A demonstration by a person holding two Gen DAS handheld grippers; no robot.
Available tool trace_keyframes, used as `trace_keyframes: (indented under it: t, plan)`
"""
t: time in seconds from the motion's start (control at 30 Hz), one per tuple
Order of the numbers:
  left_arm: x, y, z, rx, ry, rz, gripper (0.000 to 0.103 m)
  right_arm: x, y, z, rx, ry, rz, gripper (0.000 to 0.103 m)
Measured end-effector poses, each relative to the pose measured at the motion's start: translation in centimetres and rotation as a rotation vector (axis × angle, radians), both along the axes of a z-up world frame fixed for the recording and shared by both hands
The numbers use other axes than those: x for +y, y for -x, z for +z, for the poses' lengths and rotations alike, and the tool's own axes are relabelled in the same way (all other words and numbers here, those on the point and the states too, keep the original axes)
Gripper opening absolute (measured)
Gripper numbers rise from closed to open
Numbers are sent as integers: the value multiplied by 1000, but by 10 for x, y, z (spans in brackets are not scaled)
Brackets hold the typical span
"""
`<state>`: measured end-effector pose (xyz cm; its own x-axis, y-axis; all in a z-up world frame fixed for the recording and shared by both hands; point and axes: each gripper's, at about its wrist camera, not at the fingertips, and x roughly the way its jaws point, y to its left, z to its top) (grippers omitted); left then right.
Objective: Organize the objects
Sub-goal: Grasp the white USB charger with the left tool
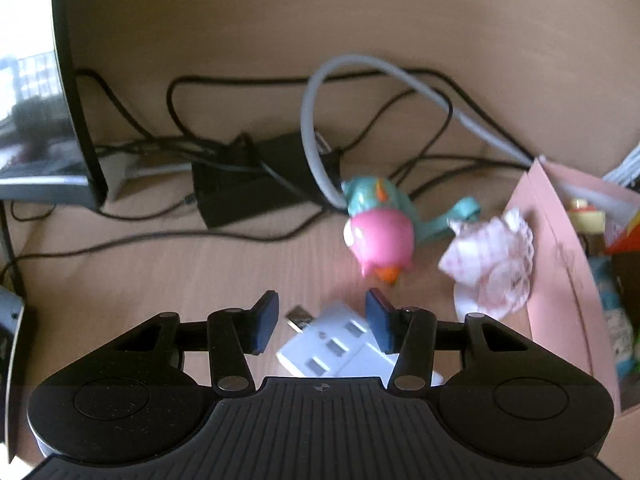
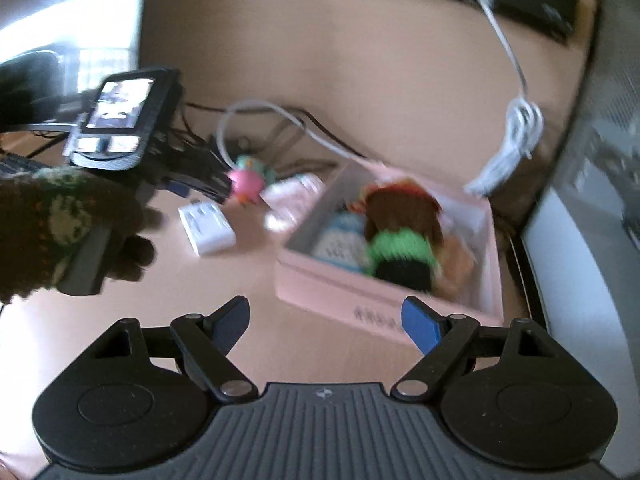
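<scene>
The contents of the pink cardboard box [image 2: 384,300] — a blue-and-white soft toy [image 2: 340,244] and a brown, green and black knitted doll [image 2: 400,236] — plus a bundled white cable [image 2: 516,136] beyond it and a dark knitted glove [image 2: 60,232] on the person's hand are shown only in the right wrist view, while the black power adapter [image 1: 248,188] among tangled cables is seen clearly only in the left wrist view. The left gripper [image 1: 322,322] is spread moderately, nothing clamped, its blue pads [image 1: 266,320] set either side of a white multi-port USB charger block [image 1: 336,348] lying on the wooden desk [image 1: 160,272], just before a pink-and-teal plastic bird toy [image 1: 380,236] and a crumpled pink-white lace cloth [image 1: 492,264] beside the box. The right gripper [image 2: 324,324] is spread wide and empty above the desk, near the box's front wall.
</scene>
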<state>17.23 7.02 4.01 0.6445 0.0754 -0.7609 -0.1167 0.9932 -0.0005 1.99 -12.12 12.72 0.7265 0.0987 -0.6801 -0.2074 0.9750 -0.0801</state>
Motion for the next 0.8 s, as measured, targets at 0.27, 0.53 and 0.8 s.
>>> trace_keyframes:
  t: [0.27, 0.53, 0.8]
  plan:
    - [8, 40, -4, 16, 22, -73, 55, -6, 5, -11, 29, -11, -15, 84]
    - [50, 117, 0, 32, 154, -37, 42, 11, 1, -14, 36, -17, 51, 84]
    - [100, 177, 4, 30, 204, 41, 40, 59, -55, -2, 37, -60, 78, 84]
